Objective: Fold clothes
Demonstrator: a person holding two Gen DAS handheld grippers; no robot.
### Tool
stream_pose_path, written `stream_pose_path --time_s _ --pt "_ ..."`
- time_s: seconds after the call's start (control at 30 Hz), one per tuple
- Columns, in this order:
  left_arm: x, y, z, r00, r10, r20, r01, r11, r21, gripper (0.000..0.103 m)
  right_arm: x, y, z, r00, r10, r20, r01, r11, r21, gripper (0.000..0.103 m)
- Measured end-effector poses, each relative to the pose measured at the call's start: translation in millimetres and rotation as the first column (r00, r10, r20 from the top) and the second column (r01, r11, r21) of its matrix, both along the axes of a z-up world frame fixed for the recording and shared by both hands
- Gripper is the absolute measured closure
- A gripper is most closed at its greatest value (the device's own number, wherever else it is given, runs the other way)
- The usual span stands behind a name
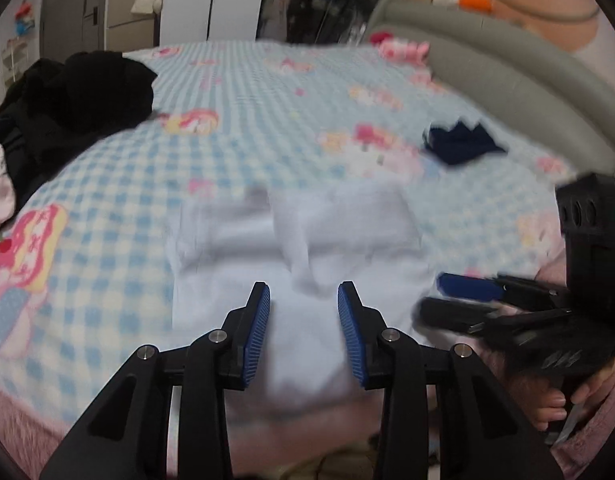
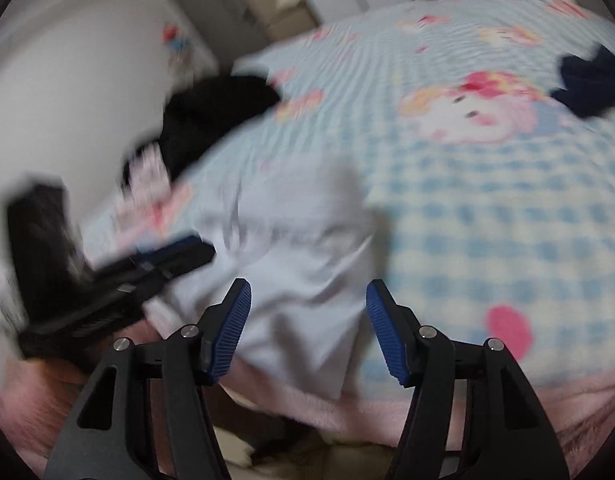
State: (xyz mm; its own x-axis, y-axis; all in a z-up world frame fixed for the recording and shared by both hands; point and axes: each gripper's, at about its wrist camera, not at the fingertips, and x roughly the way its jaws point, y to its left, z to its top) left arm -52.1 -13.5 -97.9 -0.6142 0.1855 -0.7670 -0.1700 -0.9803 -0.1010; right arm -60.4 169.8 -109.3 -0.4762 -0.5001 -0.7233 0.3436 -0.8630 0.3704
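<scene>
- Left wrist view: the left gripper [image 1: 303, 332] hangs over the near edge of the bed [image 1: 267, 92] with its jaws apart and nothing between the pads. The white garment [image 1: 307, 248] lies right under it on the checked sheet, already doubled over itself in the middle, with a flap or sleeve lying across it at 12 o'clock from the pads.
- Same view, the right gripper [image 1: 459, 300] pokes in from 3 o'clock, low against the garment's edge. Its fingers look nearly together here, but it's too blurry to call from this side.
- A black pile [image 1: 67, 96] sits off at 10 o'clock and a small navy piece [image 1: 459, 144] at 1 o'clock, both well apart from the white one.
- Right wrist view: here the right gripper [image 2: 307, 328] is plainly spread wide and empty. The garment [image 2: 291, 248] runs from between the pads up to 12 o'clock, and its near hem droops over the pink blanket edge [image 2: 347, 408].
- The left gripper [image 2: 175, 256] comes in from 9 o'clock, touching or just beside the cloth; can't tell which.
- My take: both frames are smeared, so the hands are moving quick. For a tidy fold I'd slow down, pinch one layer at a corner with each gripper rather than a bunched wad, and keep both grips level so the edges line up.
- Watch that hanging hem: it could drag the whole thing off the bed.
</scene>
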Motion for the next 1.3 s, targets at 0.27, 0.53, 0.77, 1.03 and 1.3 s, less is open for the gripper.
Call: stream_pose_path --time_s 0.27,0.53,0.77,1.03,1.3 --pt "2 -43 -14 0.988 0.127 0.084 -0.131 0.991 0.035 0.095 15 6 -16 0.999 -0.022 0.028 0.017 0.986 0.163 0.034" --pt "21 -71 -4 0.978 0.207 0.035 -0.210 0.967 0.142 0.062 23 20 3 0.998 -0.042 -0.046 0.046 0.995 0.091 0.035" --pt "15 -80 -12 0.957 0.285 0.060 -0.287 0.957 0.030 0.055 15 32 -10 0.991 -0.132 0.007 0.131 0.986 0.108 0.036" --pt "-28 -69 21 0.980 0.190 -0.058 -0.182 0.975 0.127 0.059 -23 40 38 0.982 -0.164 -0.095 0.165 0.986 0.002 0.035" --pt "-77 -30 -1 0.996 0.084 0.014 -0.085 0.996 0.019 0.061 -76 17 39 0.997 -0.038 -0.069 0.039 0.999 0.023 0.035"
